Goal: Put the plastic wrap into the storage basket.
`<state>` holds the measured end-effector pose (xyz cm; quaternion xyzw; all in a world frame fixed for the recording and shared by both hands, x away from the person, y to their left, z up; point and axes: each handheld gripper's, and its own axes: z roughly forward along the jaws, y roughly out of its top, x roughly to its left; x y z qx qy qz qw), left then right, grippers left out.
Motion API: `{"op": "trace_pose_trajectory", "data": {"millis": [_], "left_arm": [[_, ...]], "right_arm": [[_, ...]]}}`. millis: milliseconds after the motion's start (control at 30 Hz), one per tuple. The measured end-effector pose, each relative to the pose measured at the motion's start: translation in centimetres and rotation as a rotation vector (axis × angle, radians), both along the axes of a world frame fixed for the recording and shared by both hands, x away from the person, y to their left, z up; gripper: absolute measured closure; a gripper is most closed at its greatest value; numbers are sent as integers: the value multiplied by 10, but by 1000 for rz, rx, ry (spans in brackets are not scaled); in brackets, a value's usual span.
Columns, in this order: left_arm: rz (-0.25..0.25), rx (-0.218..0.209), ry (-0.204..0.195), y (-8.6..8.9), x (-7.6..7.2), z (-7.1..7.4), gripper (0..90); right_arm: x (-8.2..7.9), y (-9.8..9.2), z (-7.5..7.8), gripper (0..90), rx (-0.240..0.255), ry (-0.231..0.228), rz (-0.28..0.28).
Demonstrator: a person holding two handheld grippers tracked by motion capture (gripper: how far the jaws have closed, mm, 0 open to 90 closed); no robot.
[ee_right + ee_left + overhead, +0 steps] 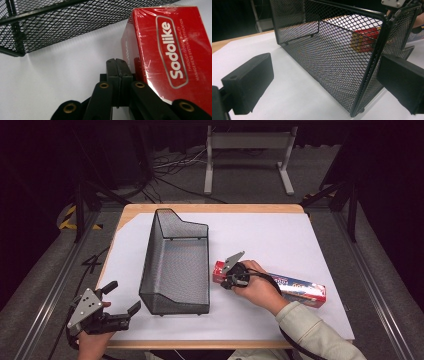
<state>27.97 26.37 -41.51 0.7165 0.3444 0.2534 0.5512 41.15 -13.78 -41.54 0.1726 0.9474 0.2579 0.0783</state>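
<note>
A black wire-mesh basket (150, 265) stands left of centre on the white sheet (270, 240); nothing lies inside it. To its right lies a long red "Sodolike" box (300, 287), slanted, its left end close to the basket. My right gripper (229, 279) rests at that left end. In the right gripper view its jaws are pressed together with nothing between them, right gripper (119, 70) just left of the box (172, 55), under the basket (50, 22). My left gripper (123, 297) is wide open near the basket's front left corner (362, 75). The box (364, 40) shows through the mesh.
The wooden table edge (210, 208) borders the sheet at the back. A grey metal stand (247, 150) and cables (170, 170) lie on the floor behind. Aluminium rails (45, 290) run along both sides of the table.
</note>
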Motion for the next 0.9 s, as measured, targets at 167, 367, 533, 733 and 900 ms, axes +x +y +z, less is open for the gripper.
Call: {"op": "trace_pose_trajectory", "data": {"millis": [167,367,533,733,900], "left_arm": [[0,0,1,1,0,0,20],[1,-3,1,1,0,0,20],[6,-5,4,2,-1,0,20],[3,-1,2,2,-1,0,20],[6,-6,1,2,0,-1,20]], "right_arm": [[4,1,1,900,-18,-9,-11],[27,0,3,900,-37,-18,-72],[43,-4,4,900,-36,-9,-114],[62,-8,6,900,-31,-7,-173],[76,-18,8,900,-16,-18,-233]]}}
